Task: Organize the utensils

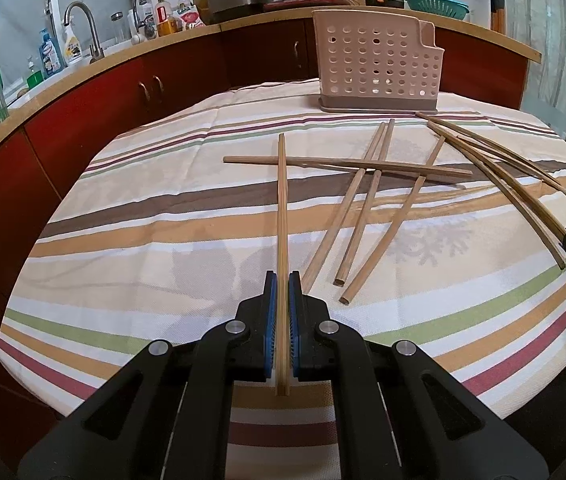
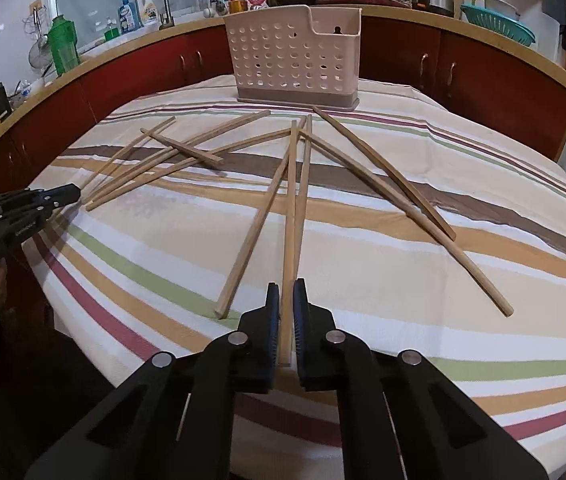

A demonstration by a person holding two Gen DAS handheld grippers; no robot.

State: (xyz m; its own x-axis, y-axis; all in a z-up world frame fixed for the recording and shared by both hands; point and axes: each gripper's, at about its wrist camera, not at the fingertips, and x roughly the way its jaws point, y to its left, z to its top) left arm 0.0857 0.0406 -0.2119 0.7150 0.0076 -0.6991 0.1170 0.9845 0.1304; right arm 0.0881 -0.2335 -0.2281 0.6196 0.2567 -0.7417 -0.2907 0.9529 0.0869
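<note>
Bright overhead light, sharp, fisheye-warped edges

I note the chopsticks (image 1: 282, 208) are pale, matt wood with fine grain. The tablecloth (image 1: 163, 240) is woven, striped cloth, matt. The utensil holder (image 1: 379, 64) is perforated matt plastic. My left hand-held gripper (image 1: 282, 280) is black matt plastic with ribbed blue pads (image 1: 270, 320).

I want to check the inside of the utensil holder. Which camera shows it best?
The right wrist view: the holder faces it nearly head-on, and the cut-down corner lets you see part of the inside wall. The left wrist view shows the holder further off, from an angle, mostly its holed outer wall.
</note>
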